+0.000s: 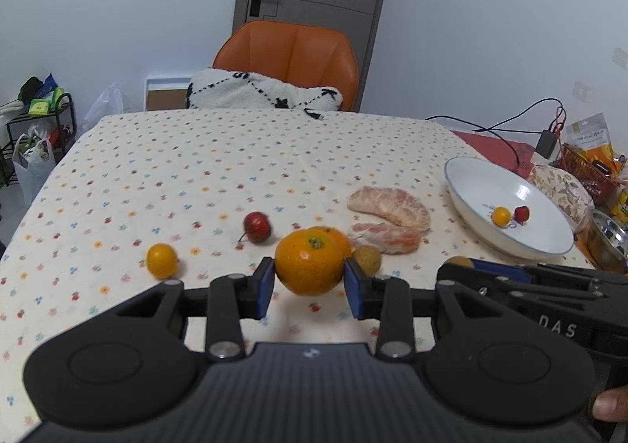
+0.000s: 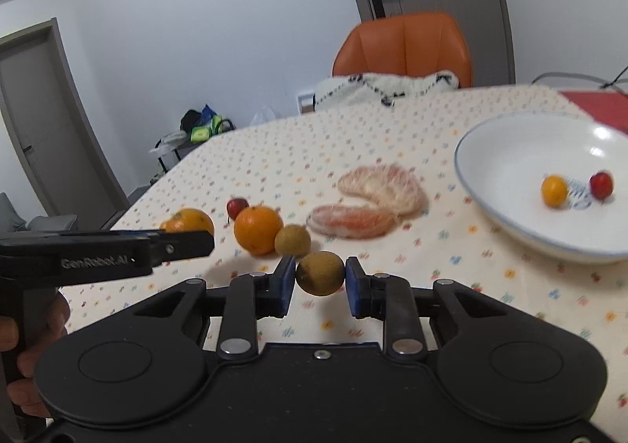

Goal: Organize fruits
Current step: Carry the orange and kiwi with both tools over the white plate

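My left gripper [image 1: 309, 271] is shut on an orange tangerine [image 1: 308, 260], held just above the flowered tablecloth [image 1: 196, 168]. My right gripper [image 2: 320, 270] is shut on a small brown-yellow round fruit [image 2: 320, 273]. On the cloth lie a second tangerine [image 2: 258, 229], another brown fruit [image 2: 292, 240], a red fruit [image 1: 257, 227], a small yellow fruit [image 1: 161, 260] and two peeled pomelo segments [image 1: 388, 205]. A white bowl [image 1: 490, 183] at the right holds one yellow fruit [image 1: 501, 216] and one red fruit [image 1: 521, 214].
An orange chair [image 1: 290, 54] with a black-and-white cushion stands at the table's far edge. Cables, a charger and snack bags [image 1: 588, 136] crowd the far right, beside a metal bowl [image 1: 606, 238]. A shelf with bags [image 1: 35, 117] stands on the left.
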### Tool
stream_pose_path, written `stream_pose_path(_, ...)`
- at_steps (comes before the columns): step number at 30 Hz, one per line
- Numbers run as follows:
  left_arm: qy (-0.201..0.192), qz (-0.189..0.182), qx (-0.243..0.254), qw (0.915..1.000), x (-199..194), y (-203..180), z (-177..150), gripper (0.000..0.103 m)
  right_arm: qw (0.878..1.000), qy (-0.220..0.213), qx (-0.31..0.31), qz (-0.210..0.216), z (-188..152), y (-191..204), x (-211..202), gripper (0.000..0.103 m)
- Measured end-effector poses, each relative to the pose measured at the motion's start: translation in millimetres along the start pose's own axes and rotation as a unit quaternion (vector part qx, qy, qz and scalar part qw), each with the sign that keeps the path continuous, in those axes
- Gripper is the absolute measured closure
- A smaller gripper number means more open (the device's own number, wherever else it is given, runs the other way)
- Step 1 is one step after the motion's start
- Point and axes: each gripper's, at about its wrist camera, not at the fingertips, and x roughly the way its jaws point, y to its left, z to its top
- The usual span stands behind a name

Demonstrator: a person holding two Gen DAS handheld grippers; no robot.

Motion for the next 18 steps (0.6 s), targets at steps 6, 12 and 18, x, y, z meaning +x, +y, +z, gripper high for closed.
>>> stream_pose_path(6,-0.008,-0.015,0.015,0.9997,3.4,-19.9,9.0,0.067,1.000,-0.023,0.005,-0.016,8.8,-13.2,-15.8,0.077)
stream_pose_path(12,-0.016,-0.029,0.031,0.9990,5.8,-39.4,18.6,0.067,0.998,-0.045,0.013,-0.031,14.3,-29.4,-31.2,0.077)
stream_pose_path(18,-0.025,-0.048,0.050,0.9973,7.2,-63.8,26.3,0.067,0.996,-0.066,0.022,-0.047,17.7,-43.0,-45.6,0.077)
